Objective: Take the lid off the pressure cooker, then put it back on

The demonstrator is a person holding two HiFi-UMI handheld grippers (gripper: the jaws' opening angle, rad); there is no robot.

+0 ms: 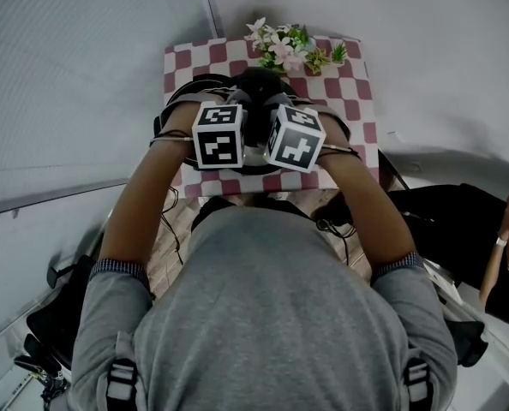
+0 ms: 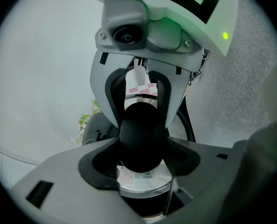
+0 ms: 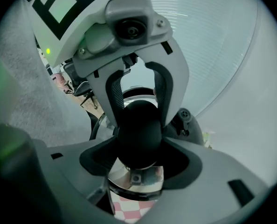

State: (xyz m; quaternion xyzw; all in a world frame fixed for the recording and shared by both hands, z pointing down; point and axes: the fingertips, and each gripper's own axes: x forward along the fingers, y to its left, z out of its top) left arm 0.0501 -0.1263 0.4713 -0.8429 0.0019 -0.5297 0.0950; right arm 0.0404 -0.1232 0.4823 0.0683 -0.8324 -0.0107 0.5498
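The pressure cooker point(image 1: 174, 103) stands on a red-and-white checked tablecloth point(image 1: 186, 58), mostly hidden under my two grippers. They meet over its middle from opposite sides. My left gripper point(image 1: 244, 135) and right gripper point(image 1: 270, 135) both point steeply down. In the left gripper view the round black lid knob point(image 2: 139, 134) sits between the pads of the left gripper point(image 2: 141, 158), which press its sides. The shiny lid point(image 2: 143, 183) shows below it. The right gripper point(image 3: 139, 160) is shut on the same knob point(image 3: 138, 134), above the lid point(image 3: 136, 178).
A small bunch of artificial flowers point(image 1: 289, 48) lies at the table's far edge, just behind the cooker's black side handle point(image 1: 259, 82). Another person's arm point(image 1: 503, 238) and a dark seat point(image 1: 452, 221) are at the right. A black chair base point(image 1: 57, 315) is at lower left.
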